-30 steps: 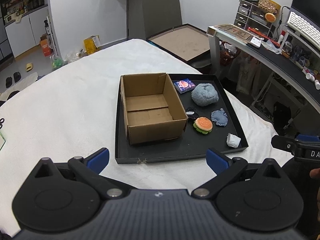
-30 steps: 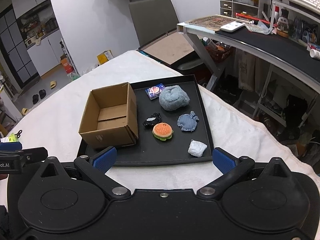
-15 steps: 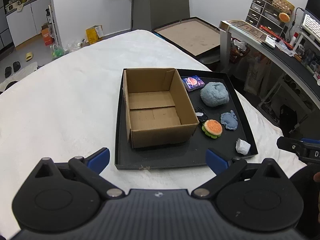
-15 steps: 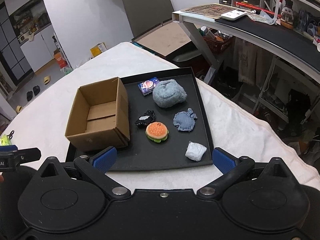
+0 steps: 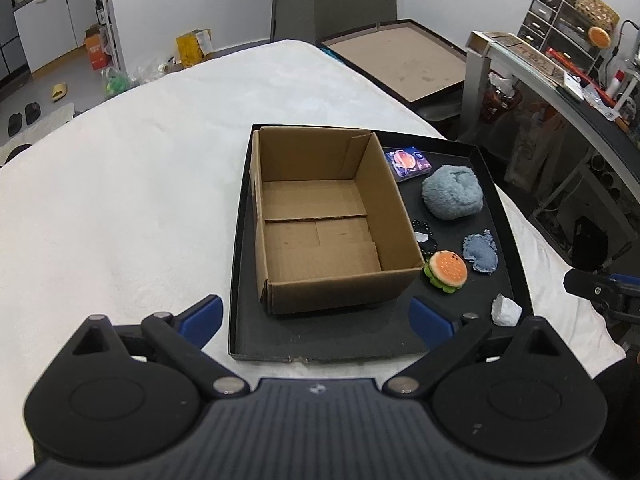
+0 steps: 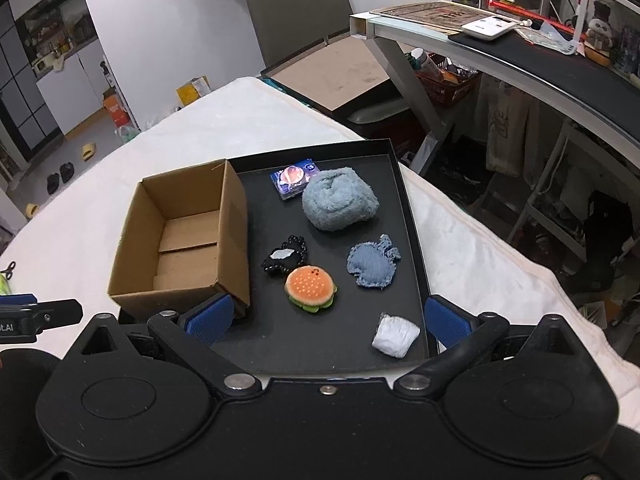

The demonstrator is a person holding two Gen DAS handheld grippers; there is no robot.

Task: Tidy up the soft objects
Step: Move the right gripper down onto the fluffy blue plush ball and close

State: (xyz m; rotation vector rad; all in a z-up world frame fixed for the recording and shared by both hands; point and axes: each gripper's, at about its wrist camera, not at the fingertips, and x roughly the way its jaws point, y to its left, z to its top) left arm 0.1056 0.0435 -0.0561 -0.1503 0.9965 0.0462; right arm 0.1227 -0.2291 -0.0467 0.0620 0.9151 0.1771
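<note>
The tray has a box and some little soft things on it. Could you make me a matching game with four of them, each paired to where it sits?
Things:
1. burger toy
2. white wad
3. fluffy ball
4. box

Places on the tray, seen from the right wrist view:
A. far side, beside the small printed packet
B. near right corner
C. left side, open and empty
D. just in front of the black charm

Pairs: 1-D, 2-B, 3-A, 4-C
</note>
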